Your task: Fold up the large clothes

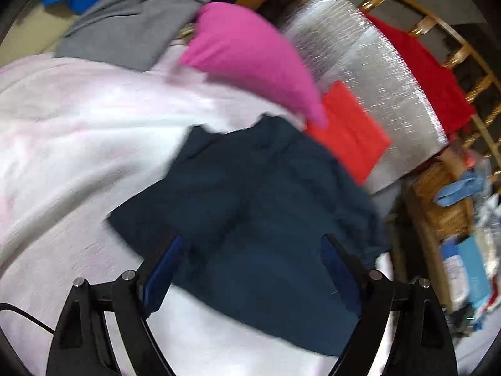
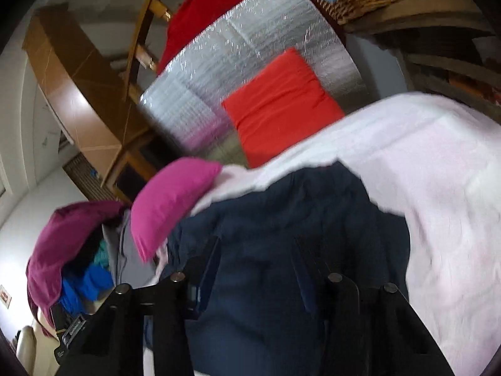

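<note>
A dark navy garment lies folded on a pale pink blanket. In the left wrist view my left gripper hovers over its near part with the jaws wide apart and nothing pinched between them. In the right wrist view the same navy garment fills the lower middle, resting on the blanket. My right gripper is over it, blurred, with its fingers partly apart; I see only cloth lying beneath the gap, none pressed by the pads.
A magenta pillow and an orange-red folded piece lie beyond the garment. Behind them are a silver foil mat, a red garment and a wooden rail. Grey cloth is piled far left; a wicker basket stands right.
</note>
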{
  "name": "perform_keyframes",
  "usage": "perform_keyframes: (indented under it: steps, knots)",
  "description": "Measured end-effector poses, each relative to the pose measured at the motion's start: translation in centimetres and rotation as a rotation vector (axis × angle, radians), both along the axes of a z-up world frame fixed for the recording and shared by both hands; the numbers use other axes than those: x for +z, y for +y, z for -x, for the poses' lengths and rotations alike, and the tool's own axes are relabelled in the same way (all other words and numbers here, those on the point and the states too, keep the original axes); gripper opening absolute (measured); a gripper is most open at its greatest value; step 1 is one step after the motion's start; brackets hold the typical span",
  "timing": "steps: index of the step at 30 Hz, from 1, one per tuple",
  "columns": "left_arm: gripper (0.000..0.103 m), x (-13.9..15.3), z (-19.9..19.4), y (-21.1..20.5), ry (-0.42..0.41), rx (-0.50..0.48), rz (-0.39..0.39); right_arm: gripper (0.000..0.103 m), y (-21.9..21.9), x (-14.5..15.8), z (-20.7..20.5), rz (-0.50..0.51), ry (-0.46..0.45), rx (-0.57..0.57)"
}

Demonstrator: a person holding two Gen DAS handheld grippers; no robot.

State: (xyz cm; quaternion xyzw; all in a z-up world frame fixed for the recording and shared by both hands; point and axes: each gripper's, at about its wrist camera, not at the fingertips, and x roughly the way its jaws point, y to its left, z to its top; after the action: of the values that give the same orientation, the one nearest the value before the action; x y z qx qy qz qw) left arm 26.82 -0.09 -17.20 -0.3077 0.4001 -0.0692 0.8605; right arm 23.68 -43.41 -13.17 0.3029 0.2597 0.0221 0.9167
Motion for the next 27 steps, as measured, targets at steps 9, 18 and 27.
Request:
perform_keyframes:
  steps: [9,18,27]
  knots:
    - [0.089,-3.5,-2.5,0.4,0.159,0.131,-0.263,0.049,2.8,-1.5,-6.1,0.073,0.176,0.022]
    - [0.089,-2.4,-5.5,3.8,0.121,0.203,-0.272,0.050,2.0,-7.3,-18.6,0.049,0.434,-0.041]
    - [0.084,-3.6,-8.8,2.9,0.112,-0.054,-0.149,0.058,-1.1,-4.0,-10.1,-0.063,0.150,-0.134]
